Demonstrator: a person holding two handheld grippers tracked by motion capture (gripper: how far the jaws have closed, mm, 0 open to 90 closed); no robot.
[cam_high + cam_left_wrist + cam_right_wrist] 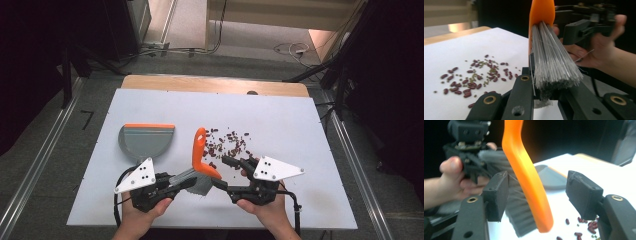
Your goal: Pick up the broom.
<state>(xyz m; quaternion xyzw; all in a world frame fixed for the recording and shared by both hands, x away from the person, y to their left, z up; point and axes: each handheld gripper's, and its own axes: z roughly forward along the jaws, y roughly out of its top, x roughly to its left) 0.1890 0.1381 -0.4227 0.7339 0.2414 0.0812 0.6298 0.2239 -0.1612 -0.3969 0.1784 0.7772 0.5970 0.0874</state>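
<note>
- High view: the left gripper [186, 183] pinches the grey bristles of the brush [201, 159] at the table's six o'clock; the beans [227, 144] lie scattered at one o'clock of it, the dustpan [146, 140] at ten.
- Left gripper view: its jaws clamp the bristles [554, 62]; beans [474, 78] lie at nine o'clock.
- Right gripper view: the right gripper [536, 195] stands spread, the orange handle [526, 175] loose between its jaws.

- Brush [201, 155]: orange handle, grey bristles [554, 62].
- Dustpan [145, 142]: grey, orange strip along the front edge.
- Beans [227, 144]: dark red, small greenish ones mixed in.
- Table [280, 120]: white top, wood-coloured far edge.
- Grippers: black jaws, brass-coloured pins, pale grey top plates [136, 175].
</note>
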